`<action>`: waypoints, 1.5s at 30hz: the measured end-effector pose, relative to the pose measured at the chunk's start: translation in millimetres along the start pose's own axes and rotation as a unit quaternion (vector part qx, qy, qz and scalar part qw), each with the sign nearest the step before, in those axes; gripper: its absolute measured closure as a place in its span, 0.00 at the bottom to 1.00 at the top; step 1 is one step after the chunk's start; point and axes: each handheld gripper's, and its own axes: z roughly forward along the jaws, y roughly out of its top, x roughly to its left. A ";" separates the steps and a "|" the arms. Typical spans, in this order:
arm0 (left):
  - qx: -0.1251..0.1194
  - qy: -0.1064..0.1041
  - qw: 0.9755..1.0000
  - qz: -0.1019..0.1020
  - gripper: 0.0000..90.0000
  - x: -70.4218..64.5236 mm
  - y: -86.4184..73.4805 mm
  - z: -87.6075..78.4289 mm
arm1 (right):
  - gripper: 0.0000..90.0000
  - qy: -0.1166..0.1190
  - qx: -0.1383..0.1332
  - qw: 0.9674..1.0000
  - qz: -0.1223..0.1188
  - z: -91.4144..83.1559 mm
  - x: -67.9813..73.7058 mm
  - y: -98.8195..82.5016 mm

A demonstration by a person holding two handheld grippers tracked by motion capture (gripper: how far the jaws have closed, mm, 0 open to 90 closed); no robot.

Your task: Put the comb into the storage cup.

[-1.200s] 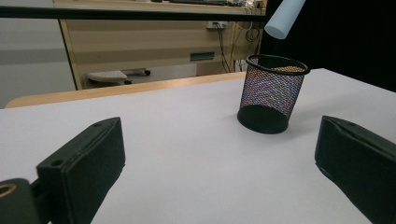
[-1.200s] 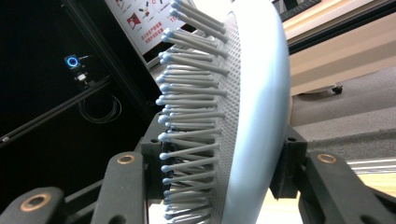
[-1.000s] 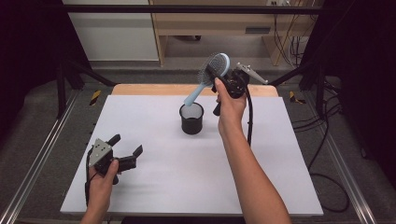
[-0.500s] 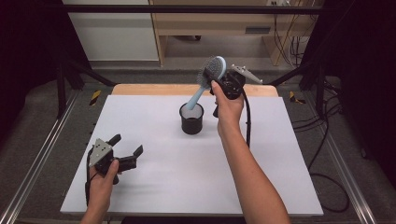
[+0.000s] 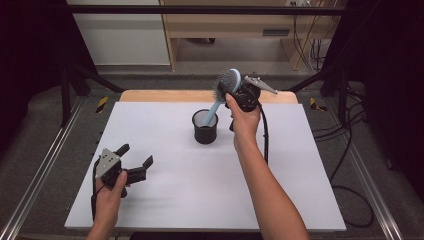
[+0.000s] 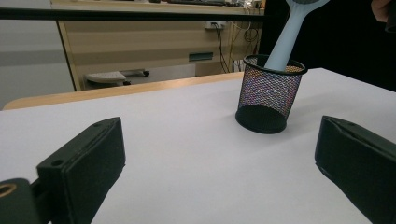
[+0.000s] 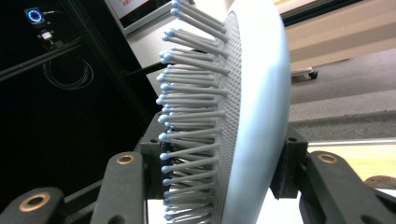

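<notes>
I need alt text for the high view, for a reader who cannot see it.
The right tool lowers a light blue hairbrush, handle first, into a black mesh cup on a white table. The left tool rests open near the front left.

**What the views hide or cut off**

The hairbrush handle's lower end is lost inside the black mesh pen cup, so whether it touches the bottom cannot be told. In the left gripper view the brush head is cut off by the top edge. In the right gripper view the brush head overruns the frame and hides the cup, and its bristles cover one finger's pad.
</notes>
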 end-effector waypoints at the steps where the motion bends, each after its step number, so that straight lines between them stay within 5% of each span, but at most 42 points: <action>1: 0.000 0.000 1.000 0.001 0.02 0.2 0.1 -0.1 | 0.57 0.000 0.001 1.000 -0.001 0.6 -0.4 -1.4; 45: -0.002 0.004 1.000 -0.005 0.02 4.6 0.0 -1.6 | 0.56 -0.005 0.030 0.999 -0.011 21.5 -0.8 -35.2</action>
